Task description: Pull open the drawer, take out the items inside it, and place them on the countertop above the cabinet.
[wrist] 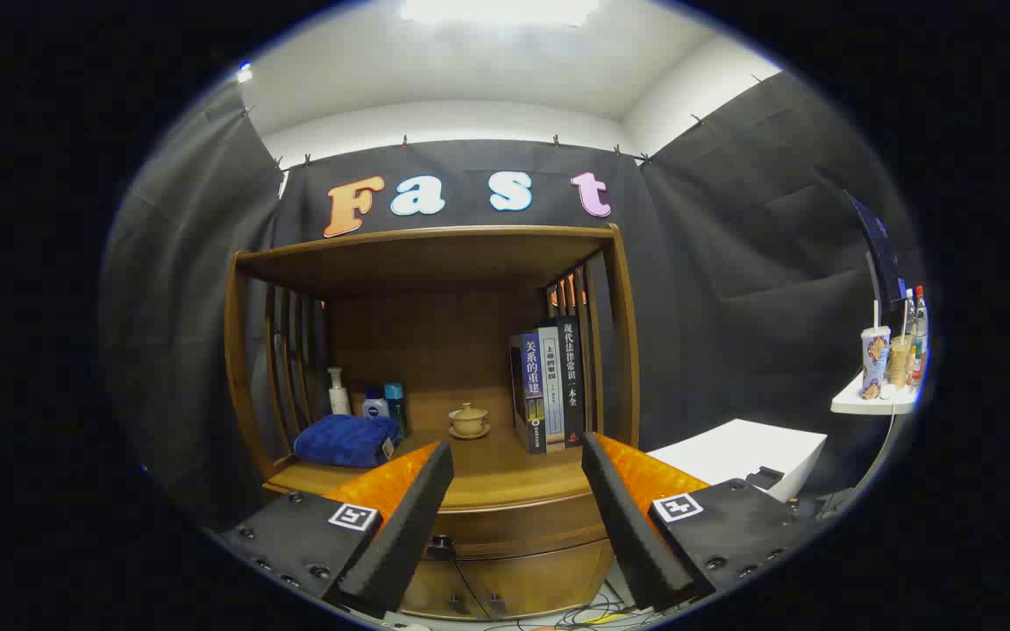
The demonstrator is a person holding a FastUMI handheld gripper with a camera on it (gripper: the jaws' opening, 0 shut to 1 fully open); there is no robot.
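Item: wooden cabinet (435,350), standing against the booth wall.

Gripper (518,456): hovering in front of the cabinet, fingers spread wide and gripping nothing, tips framing the front edge of the countertop (505,482).

Drawer (514,530): sitting shut just under the countertop's front edge, its dark knob (441,545) showing beside the left finger, below the tips. Contents are hiding from view.

Countertop holdings: folded blue towel (345,440) lying at the left front corner; bottles (365,399) standing along the left back; a small lidded teacup (468,421) sitting on its saucer at mid-back; books (549,386) standing upright at the right side.

Doors (487,592): two, closing off the cabinet below the drawer.

Risks, as judged: the knob is looking small, so the wide fingers may be closing off-centre and slipping; a pull off the drawer's line may be jamming it. Free space is lying only along the middle and front edge, so items set down carelessly may be knocking the teacup or toppling the books.
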